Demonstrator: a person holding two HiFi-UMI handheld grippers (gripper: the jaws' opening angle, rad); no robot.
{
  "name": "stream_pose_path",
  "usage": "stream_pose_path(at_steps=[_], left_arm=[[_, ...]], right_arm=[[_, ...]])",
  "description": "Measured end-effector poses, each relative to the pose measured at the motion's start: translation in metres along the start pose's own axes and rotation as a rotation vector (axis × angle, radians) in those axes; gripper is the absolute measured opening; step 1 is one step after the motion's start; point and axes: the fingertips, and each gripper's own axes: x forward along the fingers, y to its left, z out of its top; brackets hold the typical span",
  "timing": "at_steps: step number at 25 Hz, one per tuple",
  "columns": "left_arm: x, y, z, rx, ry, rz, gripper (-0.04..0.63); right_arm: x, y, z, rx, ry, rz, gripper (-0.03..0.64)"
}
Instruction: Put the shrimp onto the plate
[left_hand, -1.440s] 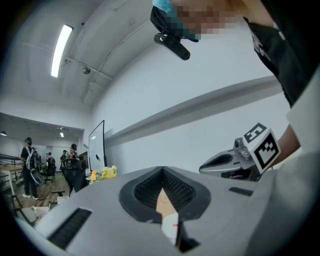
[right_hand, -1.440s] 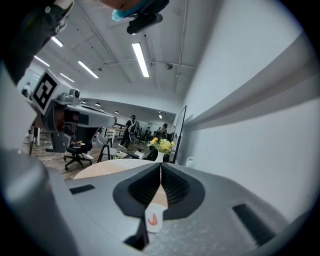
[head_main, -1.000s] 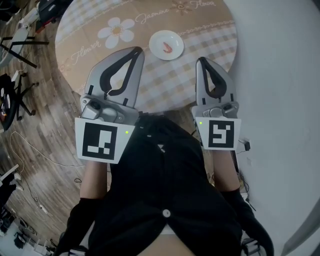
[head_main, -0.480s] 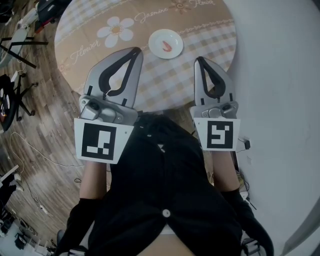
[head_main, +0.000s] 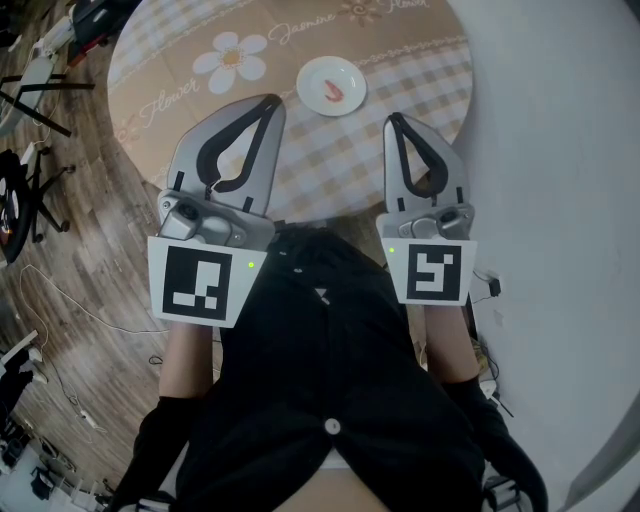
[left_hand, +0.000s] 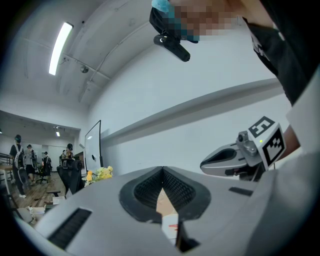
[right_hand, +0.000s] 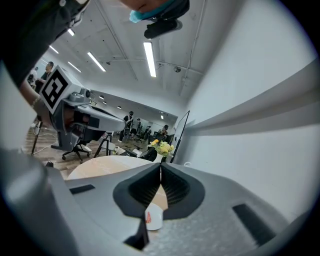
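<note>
A small orange-pink shrimp (head_main: 333, 92) lies on a white round plate (head_main: 349, 73) near the far side of the round table (head_main: 180, 95). In the head view both grippers are held above the table's near edge, well short of the plate. My left gripper (head_main: 273, 101) is shut with nothing in it, and so is my right gripper (head_main: 394, 119). Through the closed jaws of the right gripper view I see the plate (right_hand: 154, 219) with the shrimp (right_hand: 148, 217). A sliver of plate (left_hand: 170, 227) shows in the left gripper view.
The table wears a beige checked cloth with a white daisy print (head_main: 232, 59). A white wall (head_main: 560, 150) runs along the right. Black stands (head_main: 35, 190) and cables sit on the wooden floor at the left. Yellow flowers (right_hand: 161, 147) stand beyond the table.
My right gripper has drifted slightly left and toward me. The left gripper, the plate and the shrimp have not visibly moved.
</note>
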Motion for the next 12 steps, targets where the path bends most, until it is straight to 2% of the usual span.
stream_pose_path(at_steps=[12], left_arm=[[-0.0011, 0.0069, -0.0046, -0.007, 0.009, 0.026, 0.002]], right_arm=[[0.0032, 0.0003, -0.0012, -0.009, -0.001, 0.009, 0.003]])
